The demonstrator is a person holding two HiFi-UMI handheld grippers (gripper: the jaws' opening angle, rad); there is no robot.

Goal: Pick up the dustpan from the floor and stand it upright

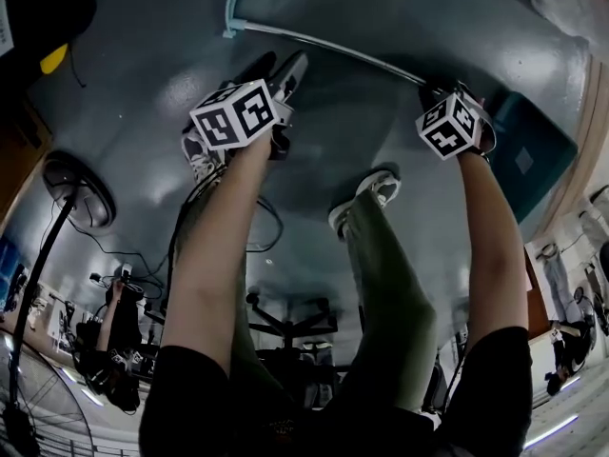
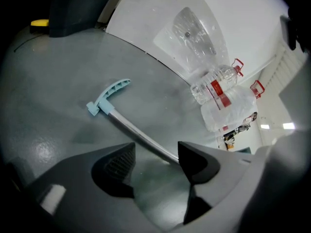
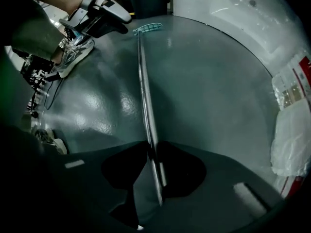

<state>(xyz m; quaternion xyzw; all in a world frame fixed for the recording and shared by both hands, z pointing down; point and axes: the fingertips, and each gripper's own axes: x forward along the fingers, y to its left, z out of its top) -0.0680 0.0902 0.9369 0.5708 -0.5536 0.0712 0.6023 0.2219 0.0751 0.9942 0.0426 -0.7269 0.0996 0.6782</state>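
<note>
A dustpan (image 1: 529, 156) is seen lying flat on the grey floor (image 1: 143, 74). Its long metal handle (image 1: 333, 44) stretches away from the teal pan to a pale blue grip (image 1: 233, 8) at the far end. The right gripper (image 3: 151, 152) is pointed straight down and clenched on the handle near the pan end, with the thin pole pinched between its dark pads. The left gripper (image 2: 156, 154) is held low over the floor with its jaws wide apart and nothing pressed between them. The pole passes just beside its right jaw, part-way along towards the blue grip.

The step in hand is judged to be the securing of the handle before the lift. It would be done best if the left gripper were brought squarely over the pole and closed on it, so that the smooth, narrow metal is held at two places and kept from rolling or sliding. The grip end should then be raised in an arc while the pan is left to pivot on the floor. The clamp near the pan should be kept firm until the pan's edge is seated and the handle is vertical. Care is called for near the shoe (image 1: 203, 156) just beside the left gripper.

Counted: one dustpan with one handle and one blue grip, two grippers, and two shoes in the head view. What appear to be two packs of bottled water (image 2: 219, 97) are seen against the white wall.
</note>
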